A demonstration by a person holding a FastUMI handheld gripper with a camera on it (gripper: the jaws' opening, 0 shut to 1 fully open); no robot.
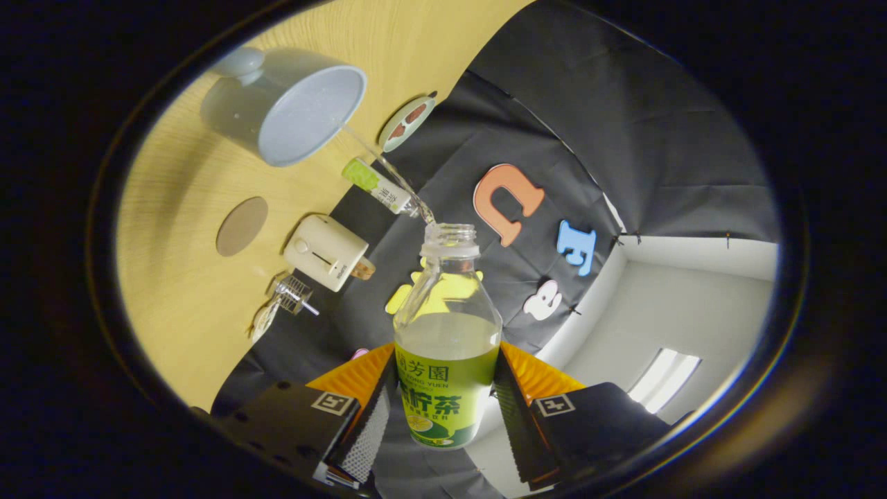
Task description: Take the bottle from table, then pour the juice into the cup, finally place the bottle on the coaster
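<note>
Bottle (pixel 447 346) pinched between the two fingers of the gripper (pixel 443 409), both pressing its labelled body, cap off, tipped over hard so the whole scene reads rotated. Thin stream of juice (pixel 388 166) runs from the bottle mouth and reaches the rim of the pale blue cup (pixel 291 104), which stands on the table well beyond the fingers. Bottle looks roughly half full, so pour is mid-way by my guess. To do it well: keep the tilt steady, the stream lands right at the cup's near edge, so nudge the mouth a bit closer over the opening or it may spill on the wood; don't loosen the squeeze, smooth wet bottle could slip. Round brown coaster (pixel 242 226) lies flat on the table, apart from the cup, free for the last step. Other stuff: a small green-and-white tube (pixel 378 185) near the table edge under the stream, a cream box-shaped gadget (pixel 326 251) beside the coaster, a little wire thing (pixel 287 294) next to it, a round flat disc (pixel 407 123) past the cup. Table (pixel 180 229) is light wood grain. Black cloth wall (pixel 624 138) behind, white room wall and a bright window or light panel (pixel 665 374) beyond.
</note>
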